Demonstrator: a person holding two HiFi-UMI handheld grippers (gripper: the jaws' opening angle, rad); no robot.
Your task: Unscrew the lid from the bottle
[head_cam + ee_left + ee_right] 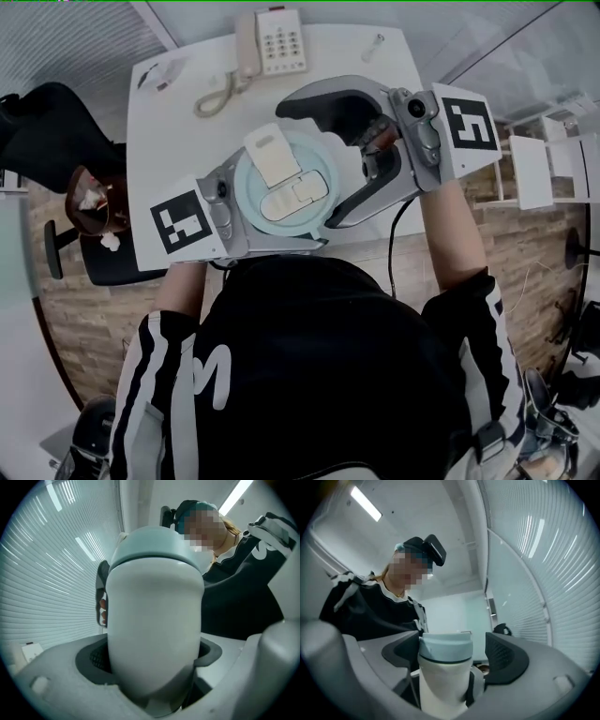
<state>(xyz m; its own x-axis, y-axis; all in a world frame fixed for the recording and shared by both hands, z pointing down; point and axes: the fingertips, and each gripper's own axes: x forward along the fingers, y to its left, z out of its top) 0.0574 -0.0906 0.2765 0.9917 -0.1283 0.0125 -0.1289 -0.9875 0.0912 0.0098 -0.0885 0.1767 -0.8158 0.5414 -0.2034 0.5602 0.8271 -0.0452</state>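
A white bench [169, 122] stands over a wood-patterned floor [84, 319]. A corded telephone [277, 42] lies at the bench's far edge and a black chair [47, 131] sits off to the left. Slatted blinds [42, 597] line the walls, and a strip light [365, 503] runs along the ceiling.

The bottle [154, 634] is held up over the near side of the bench, in front of the person's chest. It stands upright with its long axis vertical, and the pale blue lid [286, 178] faces up toward the head camera.

The left claw [152, 663] is clamped on the bottle's white body, low down, with a dark pad pressed to each side. The right claw [452, 653] is spread wide with the lid between its pads. The pad on the right of its view stands clear of the lid.
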